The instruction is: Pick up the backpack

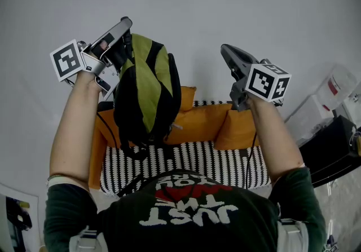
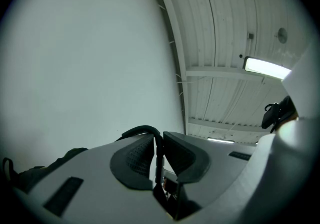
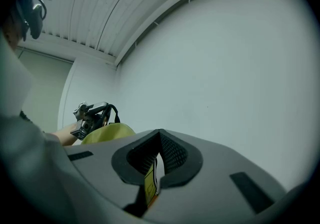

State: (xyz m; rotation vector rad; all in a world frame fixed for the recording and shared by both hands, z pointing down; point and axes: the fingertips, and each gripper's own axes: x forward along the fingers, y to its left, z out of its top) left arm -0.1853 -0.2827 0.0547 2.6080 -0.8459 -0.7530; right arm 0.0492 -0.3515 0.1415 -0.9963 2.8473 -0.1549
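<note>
Left gripper [image 1: 123,25], upper left of the head view, was clamped on the black carry loop [image 2: 144,130] of the green-and-black backpack [image 1: 148,90], which hung at centre frame over the orange-cushioned sofa [image 1: 197,124]. Right gripper [image 1: 227,51], upper right, was closed on nothing. With one thin loop bearing the load, a swing could probably have slipped it free.

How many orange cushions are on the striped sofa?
3 for certain: a small cushion right of the backpack, a long one below it, another at the right end of the sofa. The orange strip along the left side may be a fourth; the backpack may hide more.
</note>
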